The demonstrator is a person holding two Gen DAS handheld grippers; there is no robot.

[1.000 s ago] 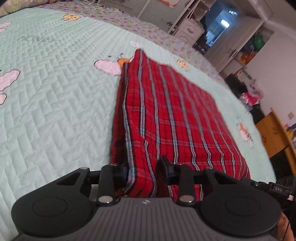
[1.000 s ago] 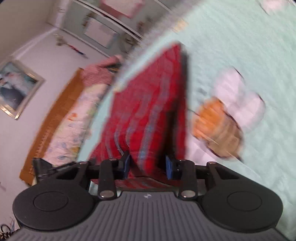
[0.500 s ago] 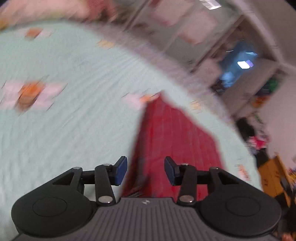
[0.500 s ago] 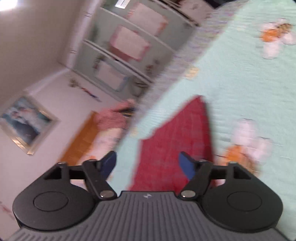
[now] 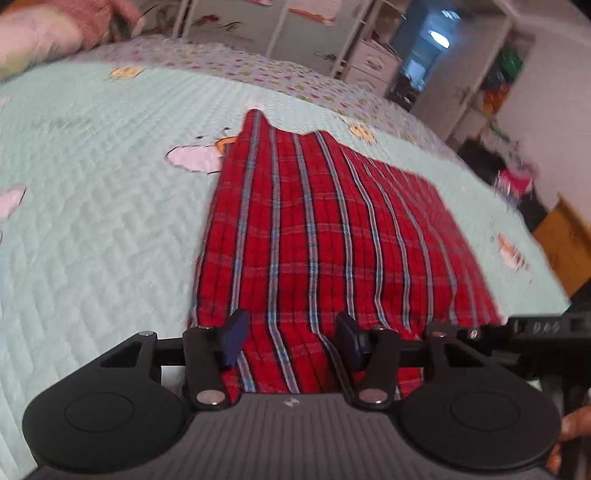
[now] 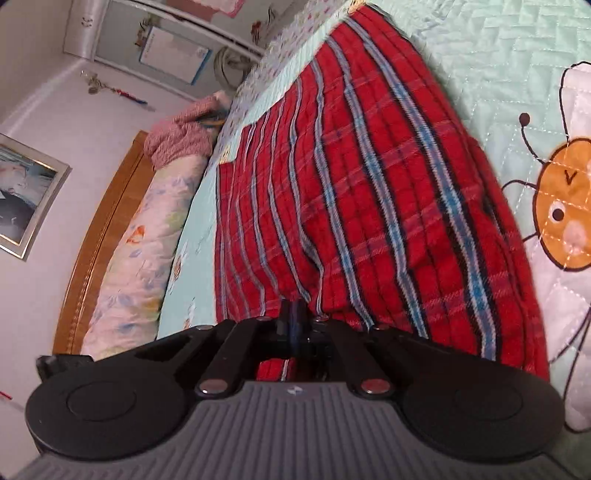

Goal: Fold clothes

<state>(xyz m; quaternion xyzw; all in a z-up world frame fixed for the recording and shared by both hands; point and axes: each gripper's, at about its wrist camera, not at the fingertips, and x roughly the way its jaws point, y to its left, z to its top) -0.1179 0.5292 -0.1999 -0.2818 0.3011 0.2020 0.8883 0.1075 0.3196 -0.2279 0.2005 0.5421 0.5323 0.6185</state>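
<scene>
A folded red plaid cloth (image 5: 314, 221) lies on the pale green quilted bedspread (image 5: 92, 221). My left gripper (image 5: 291, 334) is at the cloth's near edge. Its jaws are opening, and a hump of the plaid lies between the blue pads (image 5: 236, 330) without being pressed. In the right wrist view the same cloth (image 6: 369, 184) stretches away across the bedspread (image 6: 498, 55). My right gripper (image 6: 293, 314) is shut, with its pads pinched on a fold at the cloth's near edge. The stripes draw in toward that pinch.
A wooden headboard (image 6: 99, 240), a long floral pillow (image 6: 129, 258) and a pink bundle (image 6: 177, 136) line the bed's far side. White wardrobes (image 5: 295, 22) stand beyond the bed, with a wooden piece (image 5: 565, 236) at the right. A person's fingers (image 5: 570, 424) show at the edge.
The left jaws spread apart and let go of the cloth. The right gripper swung away wide open, then came back close and shut on the cloth's near edge.
</scene>
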